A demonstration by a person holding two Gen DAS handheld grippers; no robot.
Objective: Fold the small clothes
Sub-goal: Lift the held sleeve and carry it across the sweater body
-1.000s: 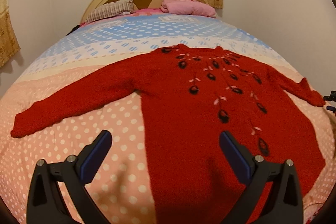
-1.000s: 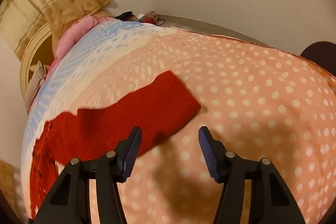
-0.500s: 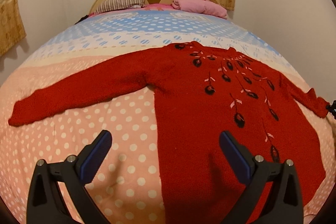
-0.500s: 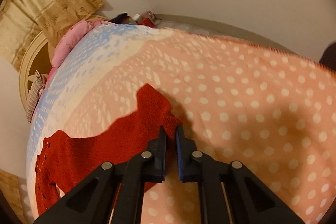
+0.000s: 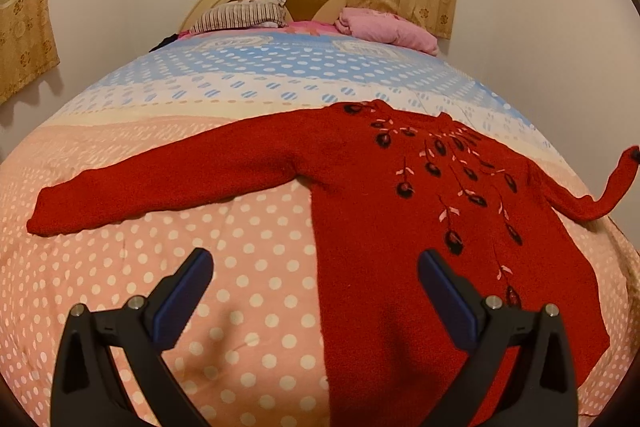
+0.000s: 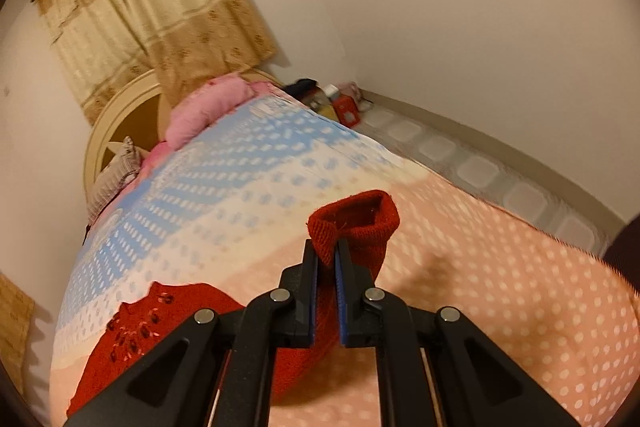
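Right tool (image 6: 327,254), pinching only the cuff edge of the red knitted sweater (image 5: 400,227) spread on the dotted bed (image 5: 240,267), risks slipping; left tool (image 5: 316,291) hangs spread, empty.

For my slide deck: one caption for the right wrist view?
Right gripper shut on the cuff of the red knitted sweater, lifted above the polka-dot bedspread.
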